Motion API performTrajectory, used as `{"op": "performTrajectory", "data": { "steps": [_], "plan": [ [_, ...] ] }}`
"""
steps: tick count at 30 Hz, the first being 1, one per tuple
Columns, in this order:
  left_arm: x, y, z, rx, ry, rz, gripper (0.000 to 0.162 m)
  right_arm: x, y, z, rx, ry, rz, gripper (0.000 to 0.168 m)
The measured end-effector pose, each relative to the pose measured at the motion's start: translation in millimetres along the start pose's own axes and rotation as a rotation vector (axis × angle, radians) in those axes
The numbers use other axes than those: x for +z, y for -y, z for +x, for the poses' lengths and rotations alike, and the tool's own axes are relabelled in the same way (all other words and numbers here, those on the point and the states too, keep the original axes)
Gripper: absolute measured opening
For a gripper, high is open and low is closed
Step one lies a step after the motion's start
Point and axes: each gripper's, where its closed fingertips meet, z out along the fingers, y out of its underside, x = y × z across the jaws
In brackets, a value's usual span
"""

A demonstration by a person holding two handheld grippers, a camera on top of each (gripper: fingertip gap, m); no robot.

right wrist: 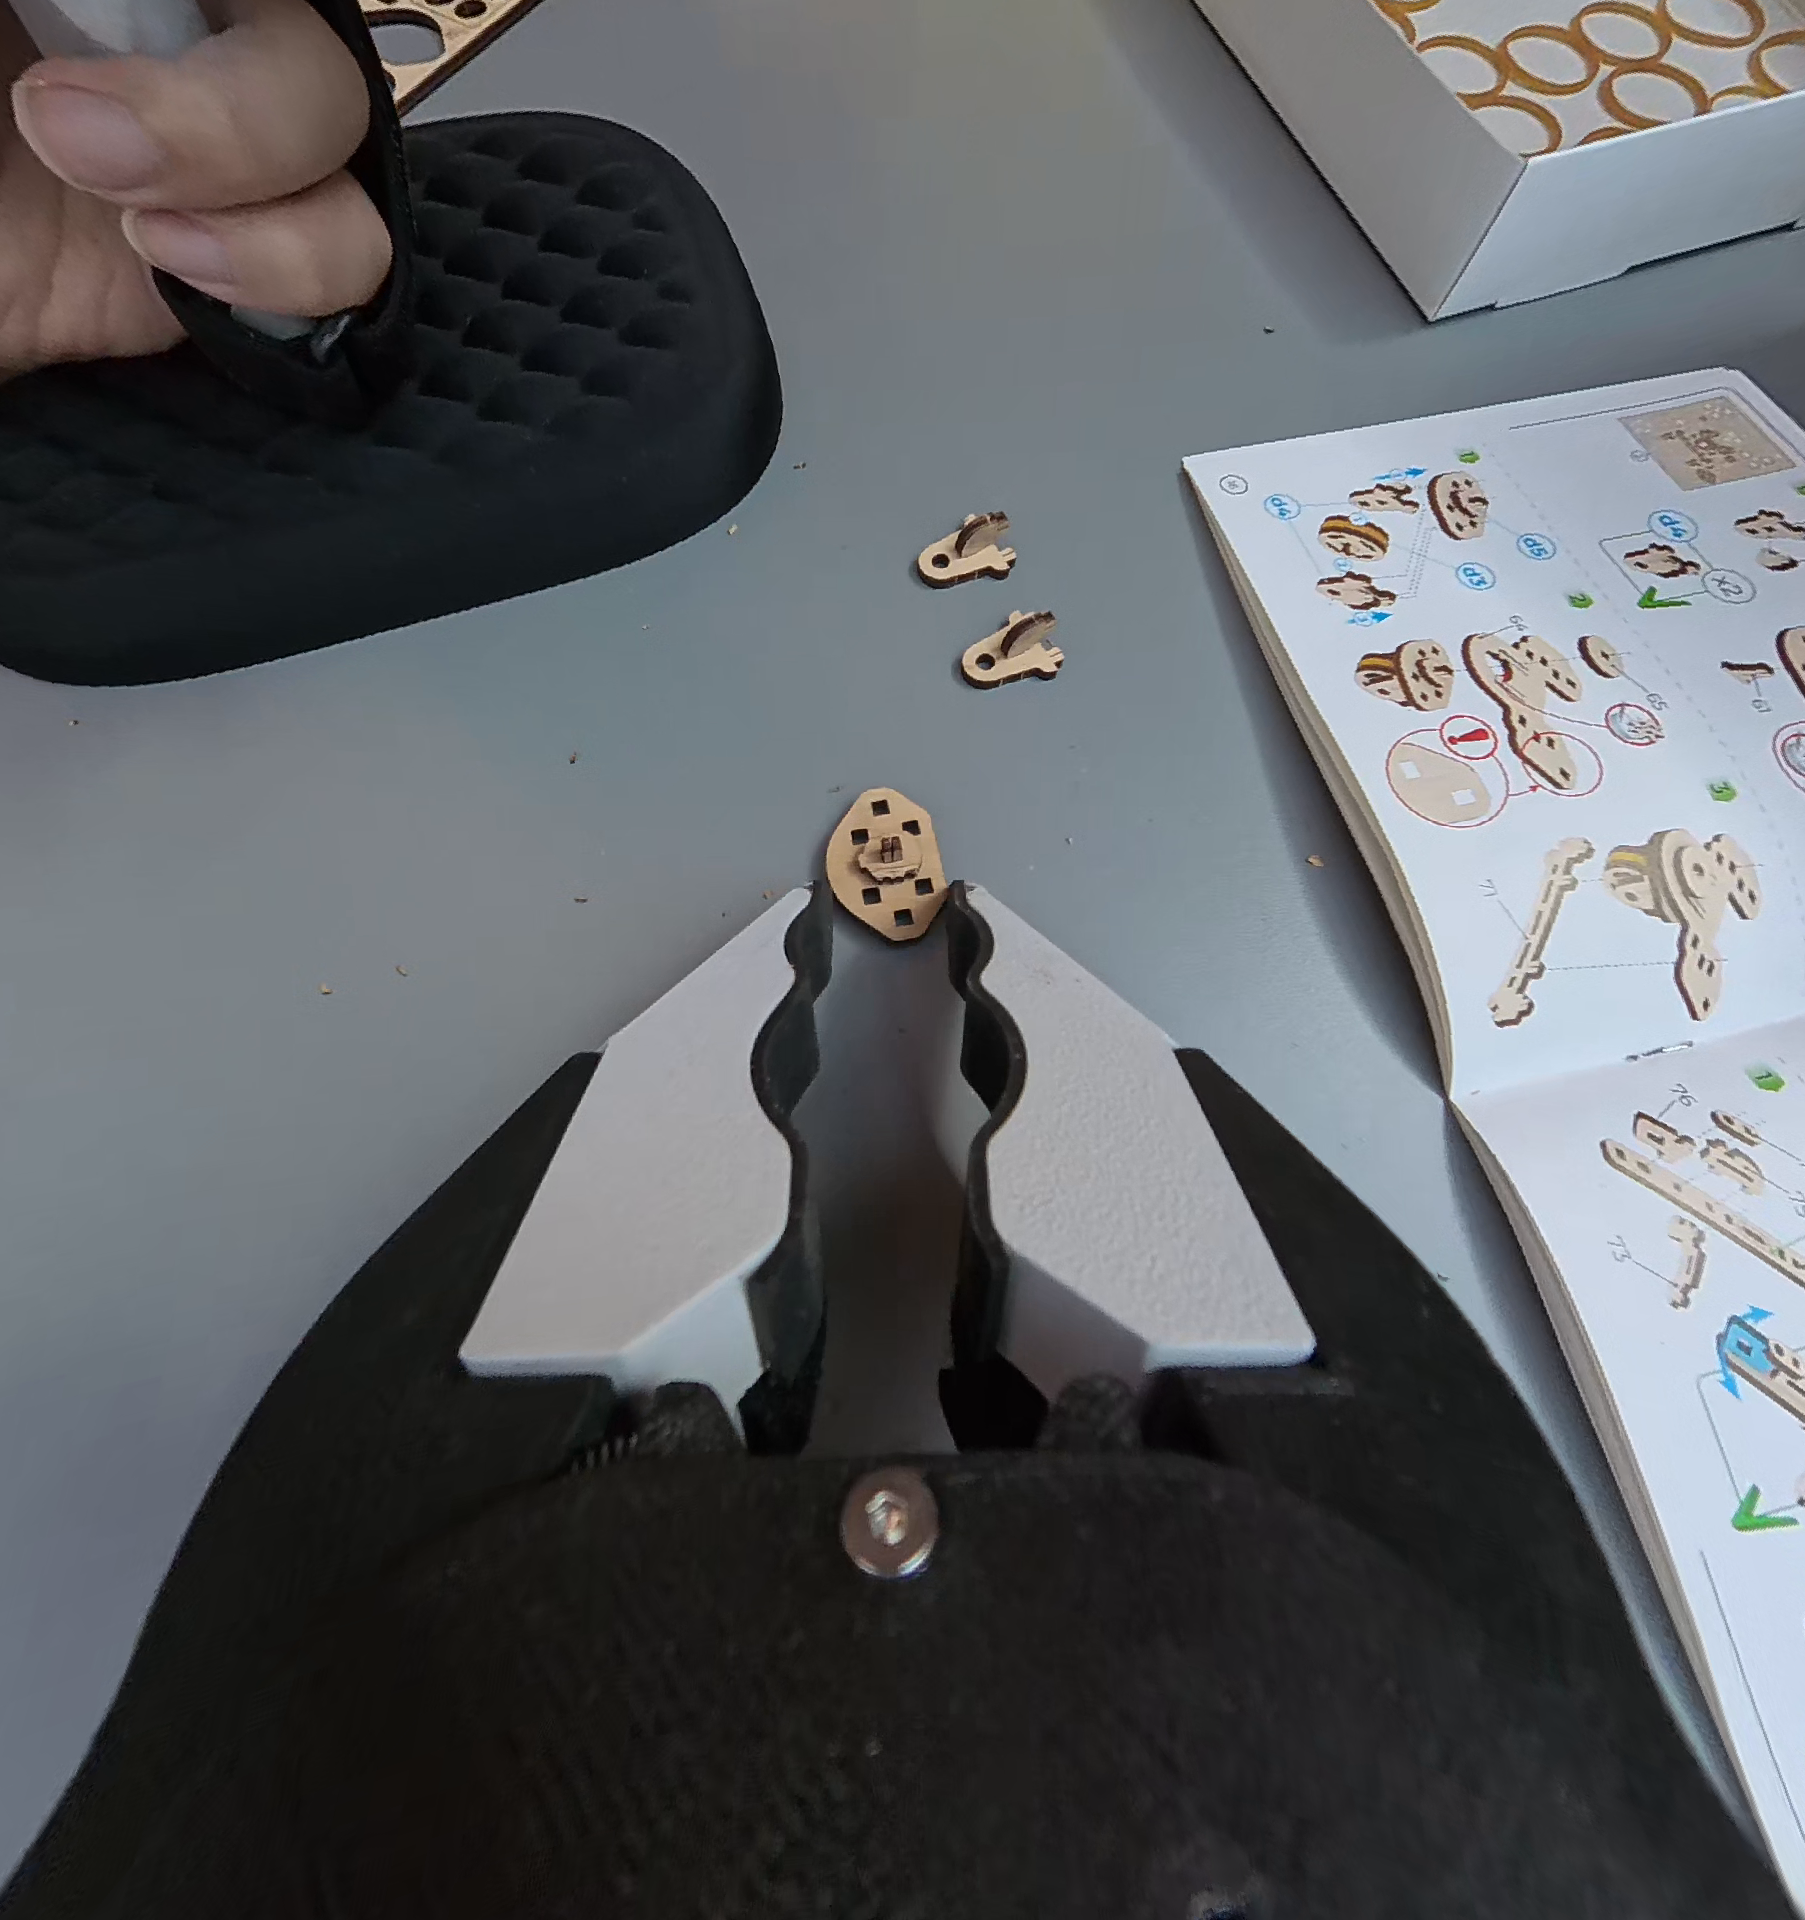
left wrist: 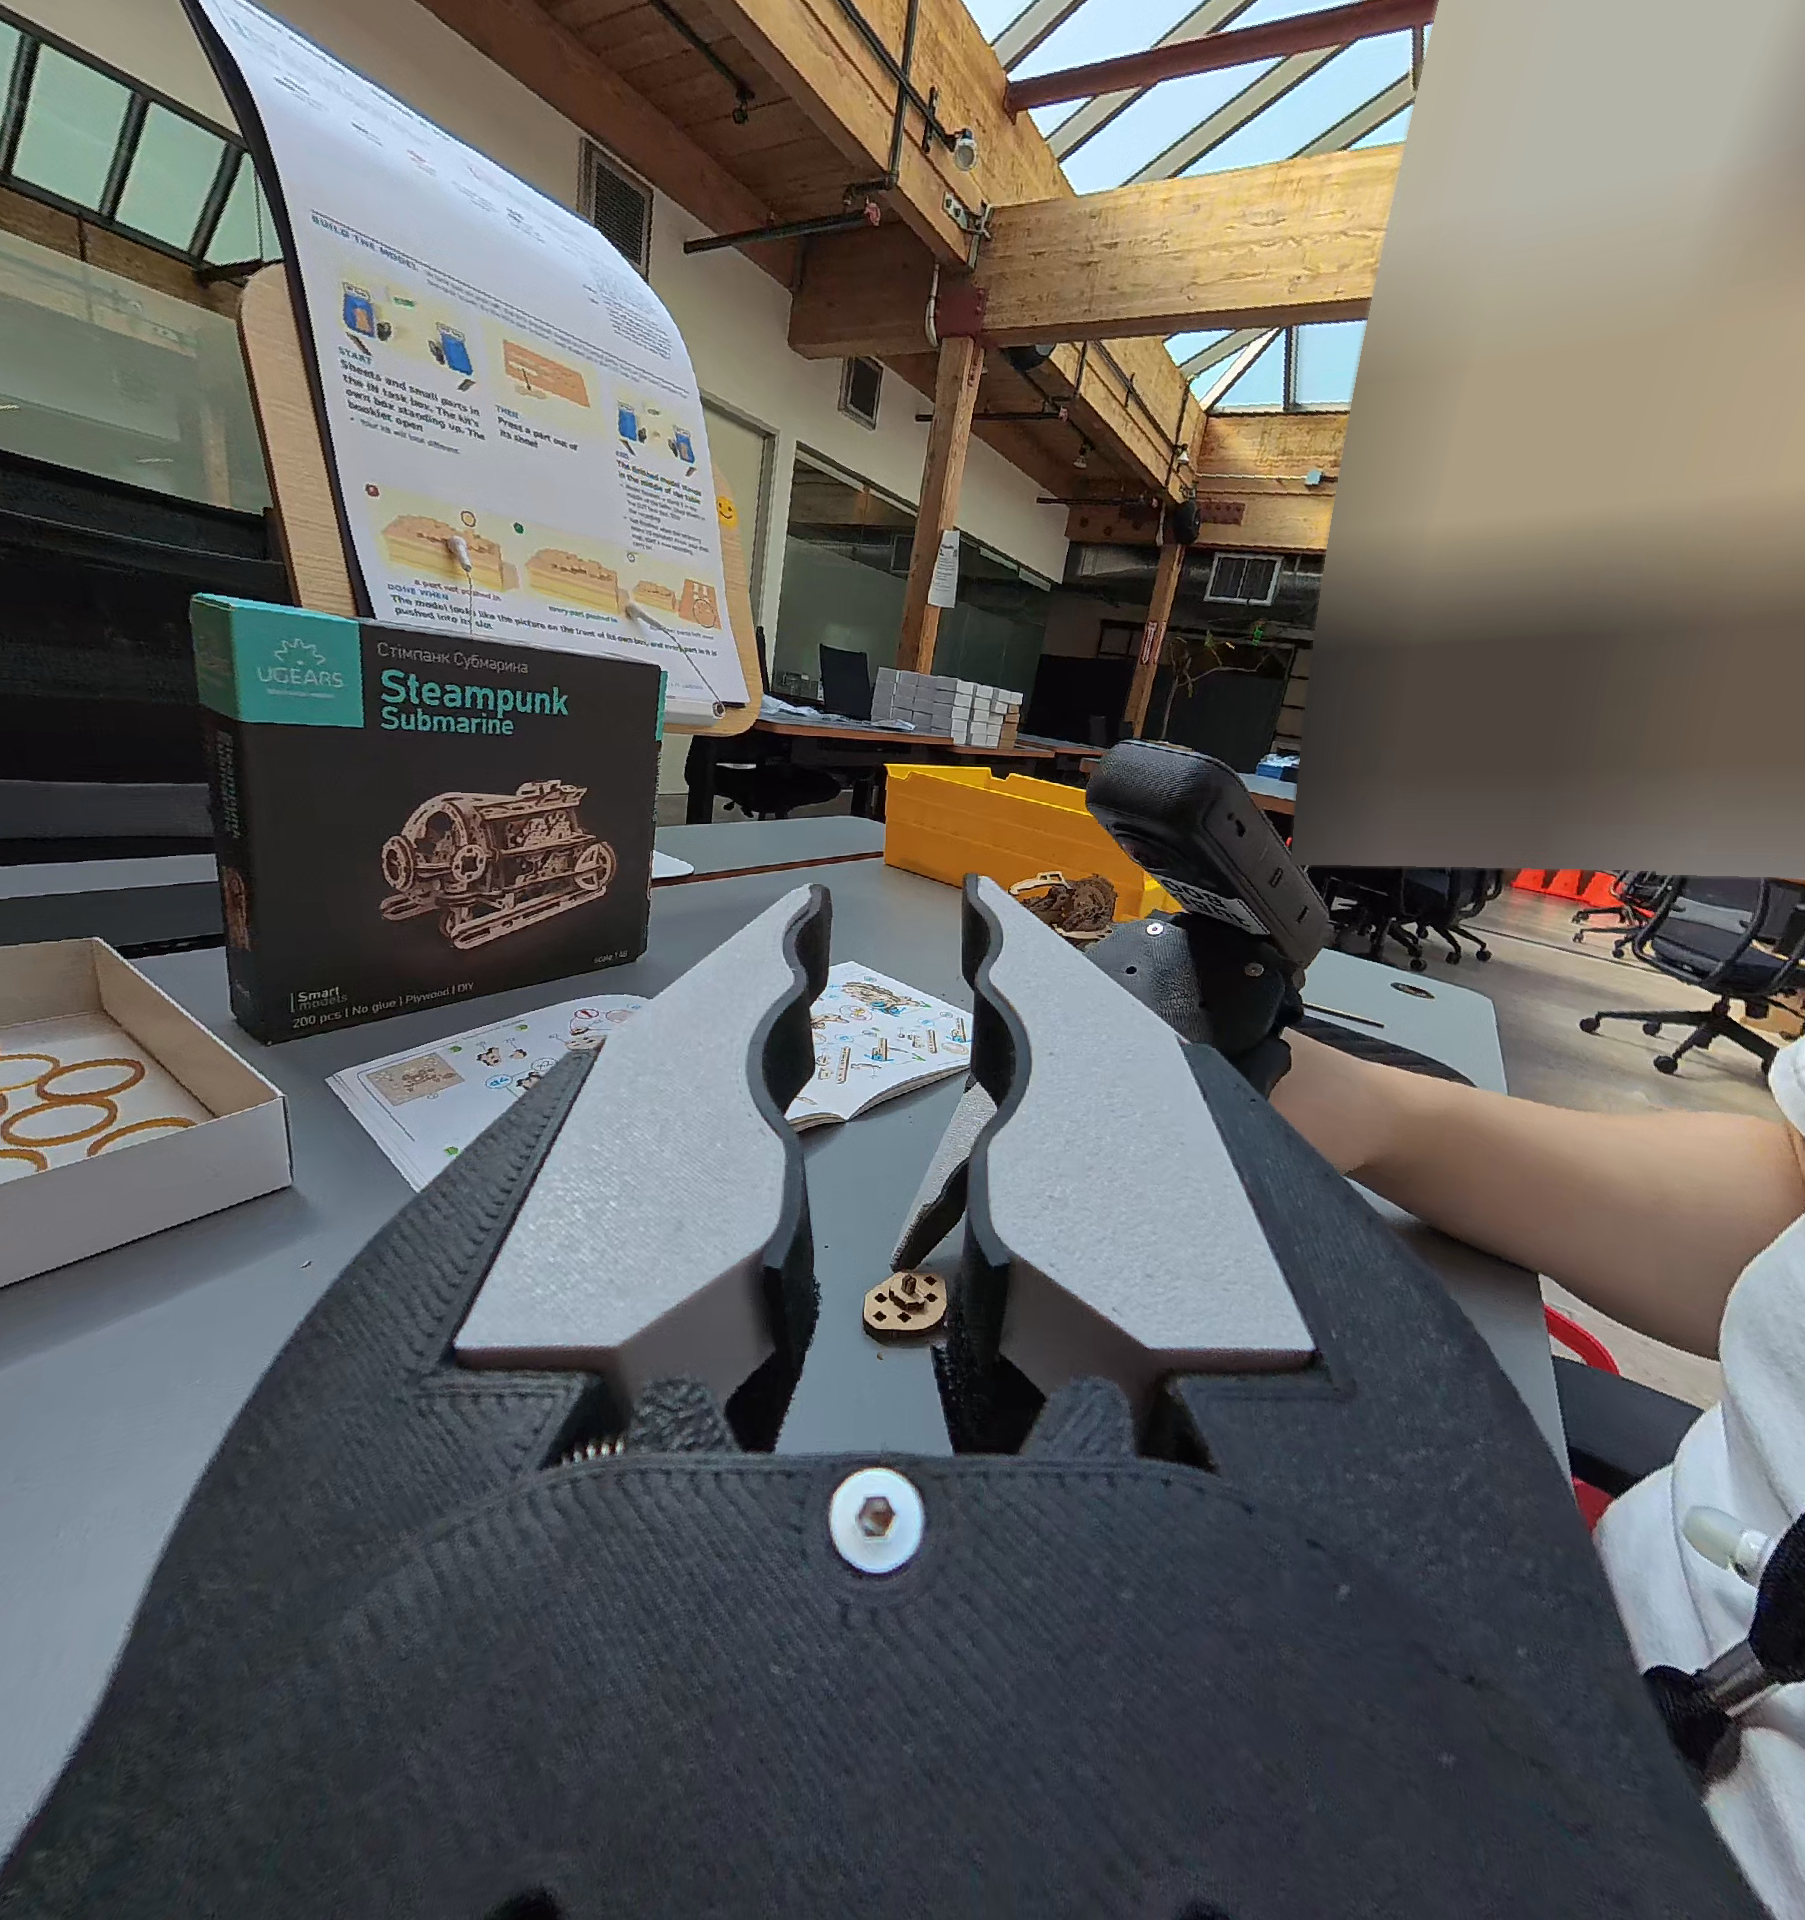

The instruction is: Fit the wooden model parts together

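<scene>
A small oval wooden plate with square holes and a small part fitted in its middle lies flat on the grey table. My right gripper is open, with its fingertips on either side of the plate's near end. Two small wooden lever parts lie just beyond it. My left gripper is open and empty and points up over the table. The plate shows below between its fingers, with the right gripper's finger above it. The left gripper's black body is at the upper left in the right wrist view, held by a hand.
An open instruction booklet lies to the right. A white box of wooden rings is beyond it. The dark kit box, an instruction sheet on a stand, a yellow bin and a partly built wooden piece stand at the back. My hands' fingertips stand some 15 cm from each other.
</scene>
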Motion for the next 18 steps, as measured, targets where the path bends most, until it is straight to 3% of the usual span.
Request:
{"op": "performTrajectory", "data": {
  "steps": [1, 18],
  "plan": [
    [-0.1, 0.0, -0.2, -0.002, 0.001, 0.000, 0.023, 0.0, 0.2, 0.2, 0.013, -0.008, 0.001, 0.022],
    [-1.2, 0.9, -3.7, -0.025, 0.011, 0.007, 0.022, 0.3, 0.8, 3.8, 0.155, -0.163, 0.002, 0.022]
  ]
}}
